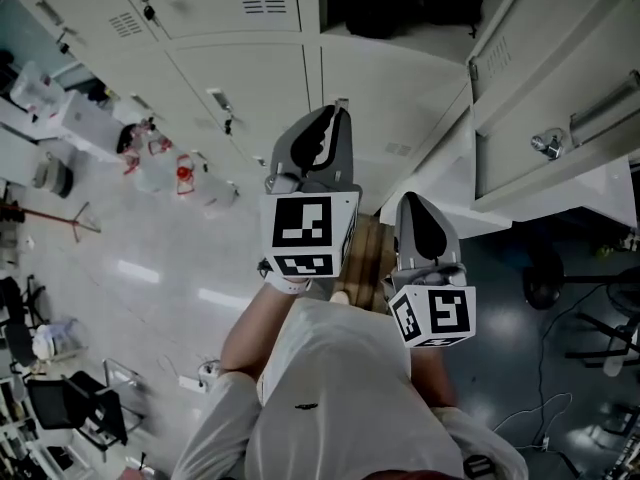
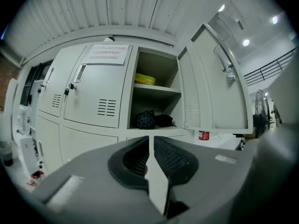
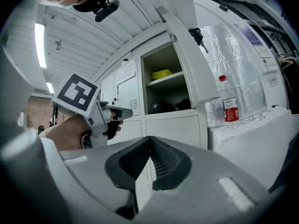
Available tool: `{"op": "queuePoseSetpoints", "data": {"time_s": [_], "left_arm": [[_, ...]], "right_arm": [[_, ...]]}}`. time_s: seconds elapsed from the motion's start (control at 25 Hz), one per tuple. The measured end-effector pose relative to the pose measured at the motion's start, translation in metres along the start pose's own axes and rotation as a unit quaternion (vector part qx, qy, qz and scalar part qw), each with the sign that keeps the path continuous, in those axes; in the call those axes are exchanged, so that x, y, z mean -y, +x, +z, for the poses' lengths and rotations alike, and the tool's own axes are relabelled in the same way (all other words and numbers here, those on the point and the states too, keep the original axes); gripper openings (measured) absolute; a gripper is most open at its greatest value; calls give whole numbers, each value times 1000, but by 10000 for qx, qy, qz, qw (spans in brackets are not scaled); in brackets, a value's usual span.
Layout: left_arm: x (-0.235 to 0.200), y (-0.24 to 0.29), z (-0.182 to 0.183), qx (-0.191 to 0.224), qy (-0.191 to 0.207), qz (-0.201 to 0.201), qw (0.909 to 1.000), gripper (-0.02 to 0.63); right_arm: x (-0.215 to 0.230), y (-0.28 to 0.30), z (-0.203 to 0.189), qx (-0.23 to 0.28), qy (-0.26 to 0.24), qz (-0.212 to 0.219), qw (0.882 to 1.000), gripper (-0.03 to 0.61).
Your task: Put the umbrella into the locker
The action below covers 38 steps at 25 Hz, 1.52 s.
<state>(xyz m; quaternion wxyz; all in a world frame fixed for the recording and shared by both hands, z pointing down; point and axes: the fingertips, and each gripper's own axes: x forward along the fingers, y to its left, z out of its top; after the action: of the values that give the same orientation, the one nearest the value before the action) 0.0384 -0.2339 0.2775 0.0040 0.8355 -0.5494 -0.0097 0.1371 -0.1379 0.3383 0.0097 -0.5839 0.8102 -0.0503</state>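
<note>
The open locker (image 2: 156, 90) stands straight ahead, its door (image 2: 217, 85) swung out to the right. On its lower shelf lies a dark bundle (image 2: 145, 119) that looks like the folded umbrella, also seen in the right gripper view (image 3: 159, 106); a black item lies beside it. A yellow thing (image 2: 145, 79) lies on the upper shelf. My left gripper (image 2: 151, 139) points level at the locker, its jaws a narrow slit apart with nothing between them. My right gripper (image 3: 150, 139) is shut and empty, lower and to the right of the left gripper (image 3: 122, 112).
A red-labelled bottle (image 3: 227, 104) and clear plastic stand on a white counter (image 3: 261, 139) right of the locker. Shut locker doors (image 2: 100, 90) fill the left. Bottles (image 1: 180, 173) stand on the floor by the lockers, and a fan (image 2: 258, 111) stands far right.
</note>
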Motion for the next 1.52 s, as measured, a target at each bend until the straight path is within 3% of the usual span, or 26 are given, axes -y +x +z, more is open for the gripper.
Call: {"op": "queuePoseSetpoints", "data": {"time_s": [0.36, 0.56, 0.76, 1.2, 1.52], "left_arm": [[2, -49, -16, -96, -145, 42, 9998, 17], [4, -59, -16, -65, -142, -178, 9997, 17], [2, -65, -35, -373, -3, -477, 9982, 17], [-30, -89, -58, -455, -441, -275, 9976, 17], [-44, -104, -51, -168, -529, -64, 9984, 17]], "right_arm": [[2, -18, -3, 14, 14, -67, 10000, -6], [3, -13, 1, 47, -71, -127, 9999, -6], [-1, -4, 14, 101, -53, -177, 9998, -8], [-18, 17, 26, 149, -329, -19, 9993, -6], [-28, 23, 23, 187, -496, 60, 9986, -8]]}}
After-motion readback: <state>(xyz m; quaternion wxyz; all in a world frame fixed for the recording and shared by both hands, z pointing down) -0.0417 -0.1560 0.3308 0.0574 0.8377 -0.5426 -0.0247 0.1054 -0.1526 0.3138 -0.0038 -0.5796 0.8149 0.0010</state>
